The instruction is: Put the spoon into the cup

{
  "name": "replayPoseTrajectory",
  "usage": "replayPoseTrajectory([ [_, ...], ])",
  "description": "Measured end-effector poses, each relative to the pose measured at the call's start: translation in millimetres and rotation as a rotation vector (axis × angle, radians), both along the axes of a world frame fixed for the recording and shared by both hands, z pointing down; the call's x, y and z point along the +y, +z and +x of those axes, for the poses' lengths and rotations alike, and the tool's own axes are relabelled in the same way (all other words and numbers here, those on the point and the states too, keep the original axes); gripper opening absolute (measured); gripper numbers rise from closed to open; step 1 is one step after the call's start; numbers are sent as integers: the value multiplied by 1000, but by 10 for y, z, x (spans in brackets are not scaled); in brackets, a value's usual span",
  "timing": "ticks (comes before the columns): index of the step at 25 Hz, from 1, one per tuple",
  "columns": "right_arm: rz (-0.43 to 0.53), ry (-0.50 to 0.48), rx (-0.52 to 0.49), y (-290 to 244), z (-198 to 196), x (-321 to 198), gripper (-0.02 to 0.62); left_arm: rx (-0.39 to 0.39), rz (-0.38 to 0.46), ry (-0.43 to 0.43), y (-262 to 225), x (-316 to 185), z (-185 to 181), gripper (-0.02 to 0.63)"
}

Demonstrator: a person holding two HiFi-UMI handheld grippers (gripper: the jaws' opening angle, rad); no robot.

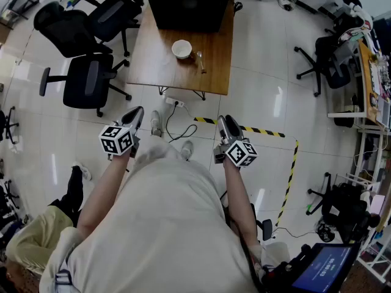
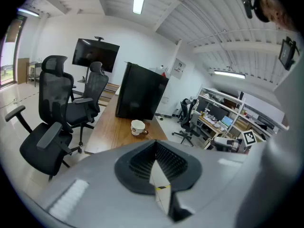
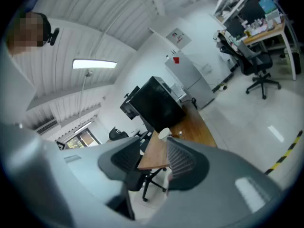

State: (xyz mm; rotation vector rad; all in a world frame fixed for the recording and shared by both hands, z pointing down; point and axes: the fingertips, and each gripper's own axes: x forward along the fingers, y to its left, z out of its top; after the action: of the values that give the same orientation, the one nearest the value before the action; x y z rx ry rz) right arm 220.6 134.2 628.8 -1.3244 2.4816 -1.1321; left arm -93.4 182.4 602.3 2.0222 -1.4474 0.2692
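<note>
Beige shirt (image 1: 165, 224) fills the bottom of the head view, with both grippers poking out past it. Left gripper (image 1: 133, 116) has its jaws pinched together on nothing; right gripper (image 1: 227, 122) has them wide apart, also empty. Up at 12 o'clock is the wooden table (image 1: 153, 60) with the white cup (image 1: 181, 49), and the spoon (image 1: 200, 60) lies just beside it at its 4 o'clock. Cup's brownish logo is too small to read. Black box (image 1: 189, 5) behind it, office chairs (image 1: 91, 81) at 10 o'clock. Power strip (image 1: 175, 102) and striped tape (image 1: 269, 131) lie on the floor in between.
</note>
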Motion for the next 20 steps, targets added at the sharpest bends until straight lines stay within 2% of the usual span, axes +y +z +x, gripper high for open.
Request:
replayPoseTrajectory([
  [8,18,38,-69,-106,179,93,176,-31,3,-37,-39,381,-68,2],
  [10,23,47,-93,-147,173,38,176,-42,7,-39,-85,365,-81,2],
  [15,37,25,-83,-186,66,-12,176,-46,21,-41,-150,258,-95,2],
  [20,11,19,-118,-179,-11,-47,176,-40,34,-39,-194,148,-92,2],
])
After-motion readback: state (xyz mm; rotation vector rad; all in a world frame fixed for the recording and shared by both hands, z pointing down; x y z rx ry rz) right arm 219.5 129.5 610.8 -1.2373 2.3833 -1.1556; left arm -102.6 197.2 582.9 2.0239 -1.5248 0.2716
